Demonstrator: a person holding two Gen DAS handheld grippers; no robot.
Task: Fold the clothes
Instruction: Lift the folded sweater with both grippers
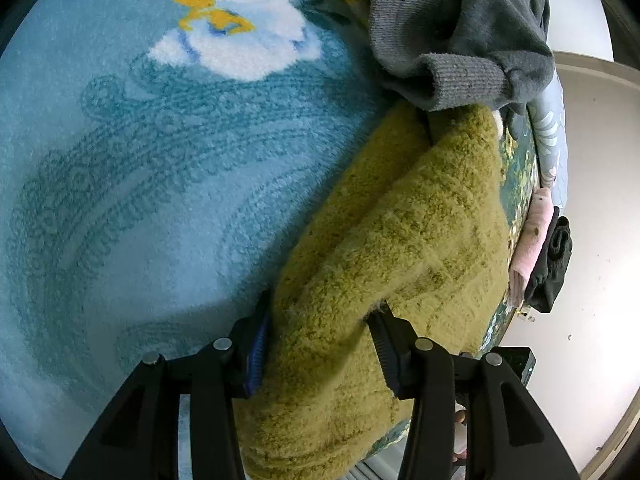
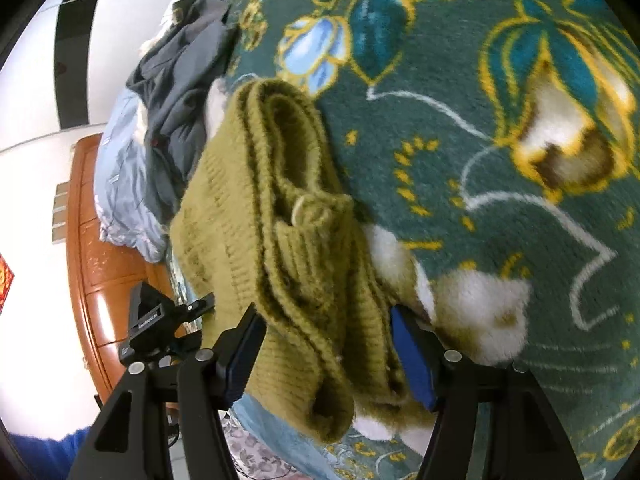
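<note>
An olive-green fuzzy knit cardigan [image 1: 408, 232] lies bunched on a blue floral blanket [image 1: 160, 168]. My left gripper [image 1: 320, 344] is shut on its near end, with thick knit filling the gap between the fingers. In the right wrist view the same cardigan [image 2: 280, 216], with a pale button [image 2: 298, 210], is folded in layers over a dark green floral blanket [image 2: 480, 160]. My right gripper [image 2: 328, 348] is shut on its thick folded edge. The left gripper's body [image 2: 152, 320] shows at the lower left of that view.
A heap of grey clothes [image 1: 460, 28] lies just beyond the cardigan; it also shows in the right wrist view [image 2: 180, 80]. A folded pink piece [image 1: 532, 240] and a dark piece [image 1: 552, 264] sit at the bed's edge. A wooden bed frame [image 2: 92, 240] and white wall lie to the left.
</note>
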